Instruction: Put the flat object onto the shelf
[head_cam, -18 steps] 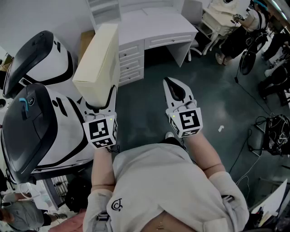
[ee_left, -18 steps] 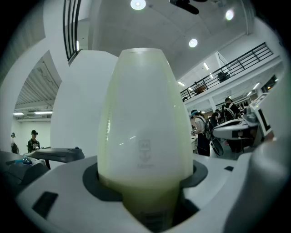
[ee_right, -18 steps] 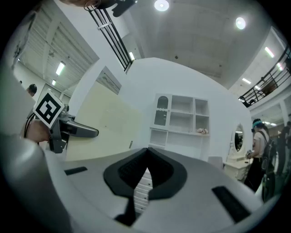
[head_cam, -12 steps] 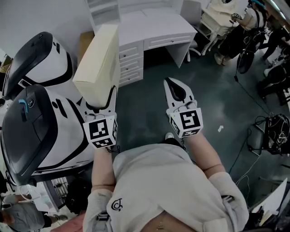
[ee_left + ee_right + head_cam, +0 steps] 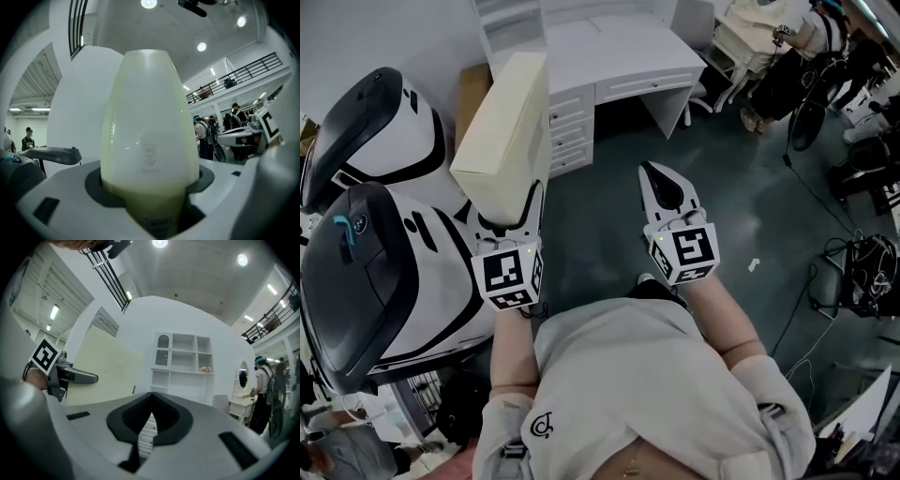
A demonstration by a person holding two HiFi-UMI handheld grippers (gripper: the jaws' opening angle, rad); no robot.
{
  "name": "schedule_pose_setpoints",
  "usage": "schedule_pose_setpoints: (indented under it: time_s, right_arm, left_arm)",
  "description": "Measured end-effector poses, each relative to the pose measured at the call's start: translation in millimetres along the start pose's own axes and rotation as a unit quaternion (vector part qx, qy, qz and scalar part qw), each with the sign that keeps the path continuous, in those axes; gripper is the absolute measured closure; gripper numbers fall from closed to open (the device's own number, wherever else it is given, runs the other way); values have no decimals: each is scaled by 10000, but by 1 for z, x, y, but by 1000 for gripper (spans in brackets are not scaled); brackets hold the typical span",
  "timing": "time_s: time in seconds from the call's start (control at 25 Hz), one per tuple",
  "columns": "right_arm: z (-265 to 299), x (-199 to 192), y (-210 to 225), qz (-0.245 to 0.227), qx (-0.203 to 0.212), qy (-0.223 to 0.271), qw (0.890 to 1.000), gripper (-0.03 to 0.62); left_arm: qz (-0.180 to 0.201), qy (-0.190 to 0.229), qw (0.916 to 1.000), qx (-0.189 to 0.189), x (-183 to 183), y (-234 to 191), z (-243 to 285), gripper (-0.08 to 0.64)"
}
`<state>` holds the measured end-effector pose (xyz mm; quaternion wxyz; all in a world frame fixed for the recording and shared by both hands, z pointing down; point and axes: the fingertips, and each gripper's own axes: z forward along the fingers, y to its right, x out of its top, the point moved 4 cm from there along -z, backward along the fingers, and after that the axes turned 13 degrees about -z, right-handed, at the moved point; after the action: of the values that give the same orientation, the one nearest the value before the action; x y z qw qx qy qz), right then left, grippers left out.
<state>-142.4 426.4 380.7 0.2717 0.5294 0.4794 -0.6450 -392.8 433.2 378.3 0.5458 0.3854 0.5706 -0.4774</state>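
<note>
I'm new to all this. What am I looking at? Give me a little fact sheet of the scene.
Who: a person with a gripper in each hand
Left gripper: shut on a flat cream panel, gripped at its near end
Right gripper: shut, nothing in it
Ahead: white desk with drawers; white shelf unit
Left side: white-and-black machines
Far right: people standing
Panel on shelf: not yet

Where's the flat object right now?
Head view, left of centre: the cream flat object is clamped in the left claw, just short of the white desk.
</note>
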Motion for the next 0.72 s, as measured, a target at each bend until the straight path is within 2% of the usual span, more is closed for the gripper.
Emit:
schedule_pose_setpoints:
  time_s: [0.36,0.72]
  right_arm:
    - [36,-34,35,2,245,-47,9997,586]
    - [124,-81,136,106,722,146,9972,586]
  left_arm:
    - [-29,-116,9998,128,-14,8,53,224]
    - [29,23,9972,741,-12,45,161,224]
